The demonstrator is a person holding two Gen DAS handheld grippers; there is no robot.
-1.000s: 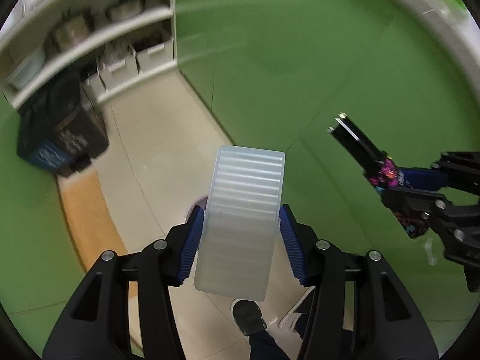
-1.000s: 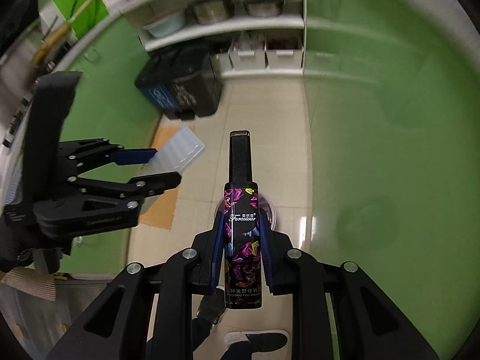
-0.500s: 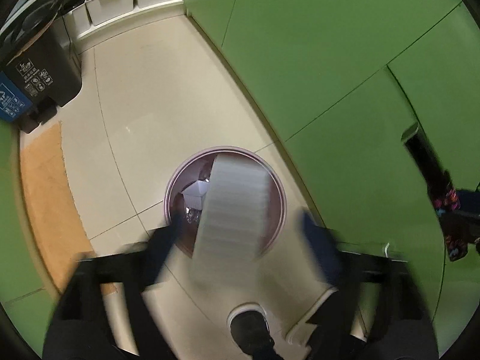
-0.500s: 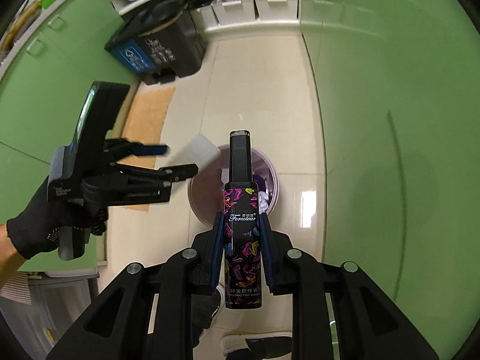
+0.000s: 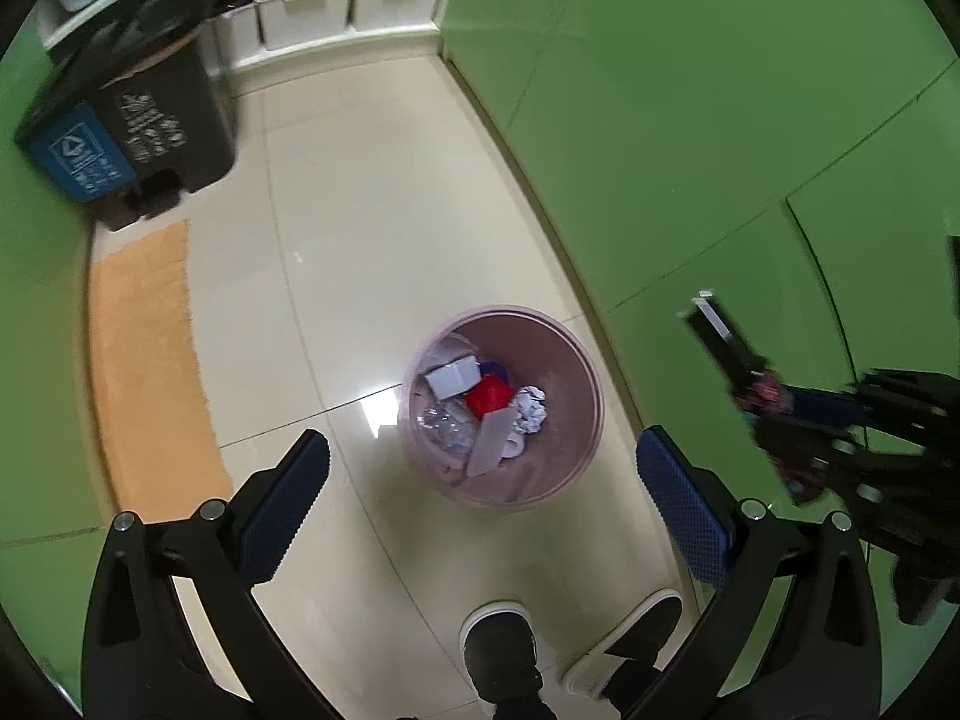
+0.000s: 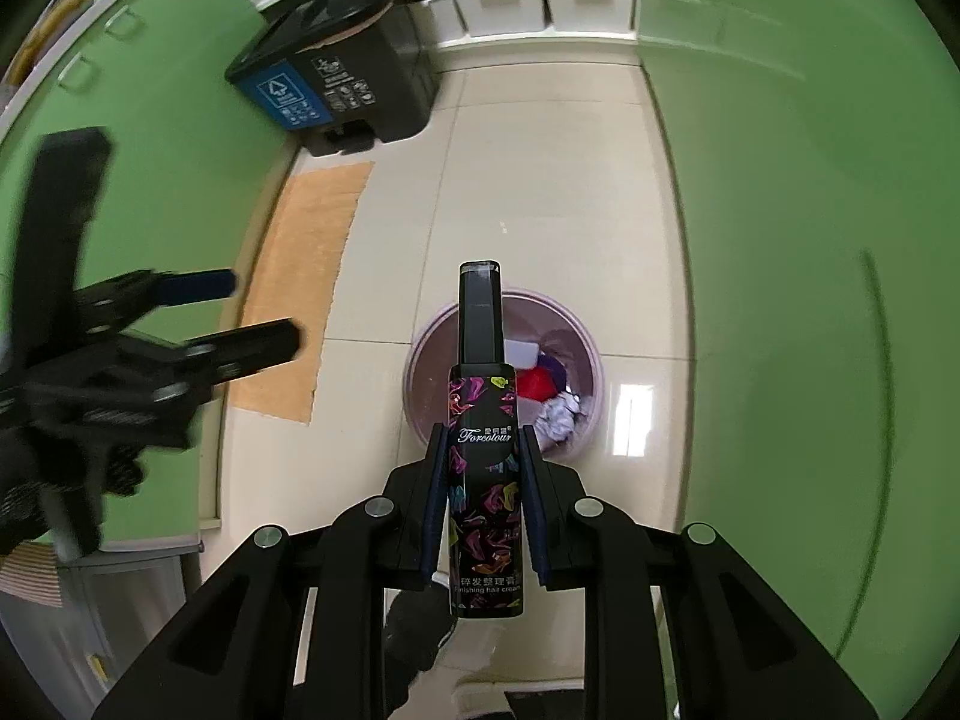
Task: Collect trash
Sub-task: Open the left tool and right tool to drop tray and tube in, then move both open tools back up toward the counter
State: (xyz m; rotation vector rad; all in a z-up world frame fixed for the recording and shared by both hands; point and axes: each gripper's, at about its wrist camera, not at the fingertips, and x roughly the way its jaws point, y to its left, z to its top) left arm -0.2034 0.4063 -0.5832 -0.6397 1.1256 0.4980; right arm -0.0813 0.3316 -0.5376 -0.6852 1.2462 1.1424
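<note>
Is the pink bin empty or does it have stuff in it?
Not empty. The pink bin holds crumpled paper, something red and other trash.

Cream tiled floor [image 5: 372, 252] w/ glossy glare carries a pink round waste bin [image 5: 576, 360] near the green cabinet base, an orange mat [image 5: 144, 360] along the left side, a black pedal bin w/ blue recycling label [image 5: 132, 138] just behind the mat, & white storage boxes [image 5: 336, 6] at the back.
</note>
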